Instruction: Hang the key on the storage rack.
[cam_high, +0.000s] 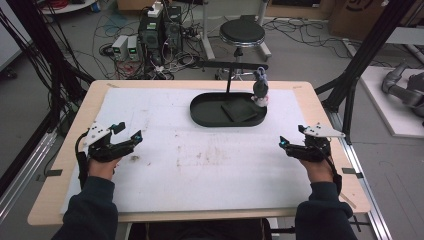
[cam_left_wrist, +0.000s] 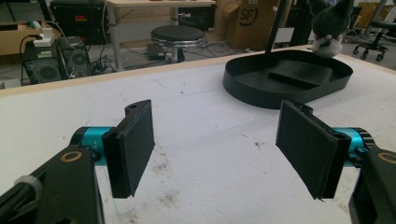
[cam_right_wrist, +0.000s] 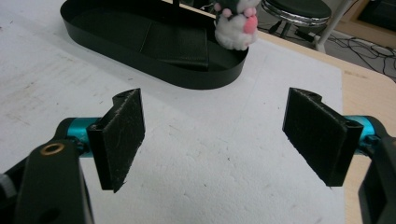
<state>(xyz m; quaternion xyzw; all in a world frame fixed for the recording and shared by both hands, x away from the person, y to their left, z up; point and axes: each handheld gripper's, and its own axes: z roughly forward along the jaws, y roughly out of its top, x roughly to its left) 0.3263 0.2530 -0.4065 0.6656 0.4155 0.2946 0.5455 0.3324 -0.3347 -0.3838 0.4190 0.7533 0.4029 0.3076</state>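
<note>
Item: plush toy (cam_high: 260, 89), upper centre-right of frame, hanging at the black tray's (cam_high: 200, 116) right end. I judged it soft, light; best gripped round the body. Left hand-held gripper (cam_high: 127, 132) and right hand-held gripper (cam_high: 291, 138): jaws apart, empty, low on the bench (cam_high: 210, 165).

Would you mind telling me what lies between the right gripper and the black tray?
Nothing but bare white mat lies between the right gripper and the black tray, as the right gripper view shows.

Black stool (cam_high: 242, 33) and cables (cam_high: 115, 22) on grey floor (cam_high: 310, 55).
</note>
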